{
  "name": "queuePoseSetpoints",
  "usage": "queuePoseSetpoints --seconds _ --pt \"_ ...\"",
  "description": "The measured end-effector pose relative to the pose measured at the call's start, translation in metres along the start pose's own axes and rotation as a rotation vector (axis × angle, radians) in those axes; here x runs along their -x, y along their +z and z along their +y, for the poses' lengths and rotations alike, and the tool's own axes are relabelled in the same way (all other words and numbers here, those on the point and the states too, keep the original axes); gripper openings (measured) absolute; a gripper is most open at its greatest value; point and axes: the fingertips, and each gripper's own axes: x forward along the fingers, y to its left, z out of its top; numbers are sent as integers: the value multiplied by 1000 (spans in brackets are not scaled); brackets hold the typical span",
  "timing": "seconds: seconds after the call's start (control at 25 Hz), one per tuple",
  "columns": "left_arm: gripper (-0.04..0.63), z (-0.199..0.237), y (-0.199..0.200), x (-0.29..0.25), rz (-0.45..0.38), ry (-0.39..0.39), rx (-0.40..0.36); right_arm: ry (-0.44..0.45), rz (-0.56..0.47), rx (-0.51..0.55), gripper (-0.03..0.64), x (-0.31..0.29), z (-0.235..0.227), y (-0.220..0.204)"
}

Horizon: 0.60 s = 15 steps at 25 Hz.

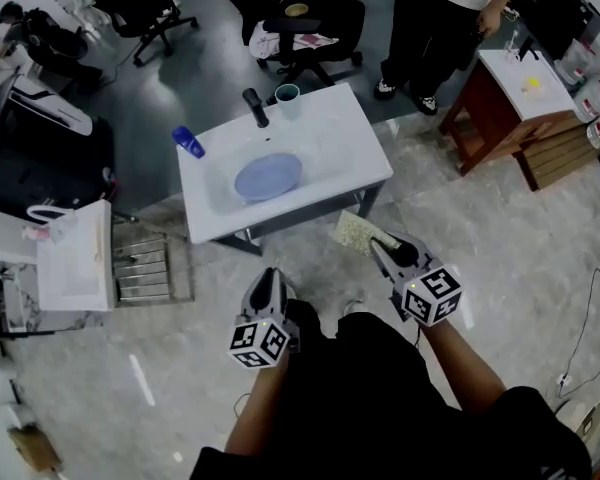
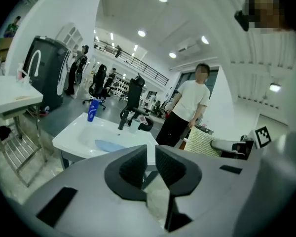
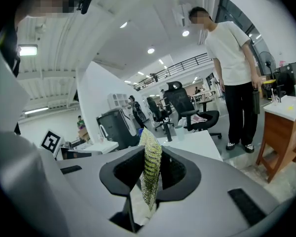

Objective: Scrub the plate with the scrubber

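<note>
Right claw [image 1: 383, 246] clamps the scrubber [image 1: 355, 231]. Left claw [image 1: 268, 278] narrow, empty. Plate [image 1: 268, 177] lies ahead of both, well apart.

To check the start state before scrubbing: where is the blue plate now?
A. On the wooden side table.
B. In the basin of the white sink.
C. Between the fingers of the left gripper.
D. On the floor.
B, because the blue plate lies in the hollow of the white sink, in front of the black faucet.
</note>
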Motion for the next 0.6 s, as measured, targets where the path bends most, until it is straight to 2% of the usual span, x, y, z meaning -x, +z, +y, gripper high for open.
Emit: queuePoseSetpoints --seconds 0.12,0.2,0.36,0.6 --pt "15 -28 2 1 -15 -35 -93 -20 -18 28 71 14 2 6" --pt "9 -39 8 -4 -26 -62 -136 -38 -24 46 69 20 1 9" --pt "8 -48 21 -9 -37 -86 -167 -67 -44 60 69 24 3 18" --pt "8 -48 29 -15 -61 -93 -213 -61 -72 85 69 18 8 28"
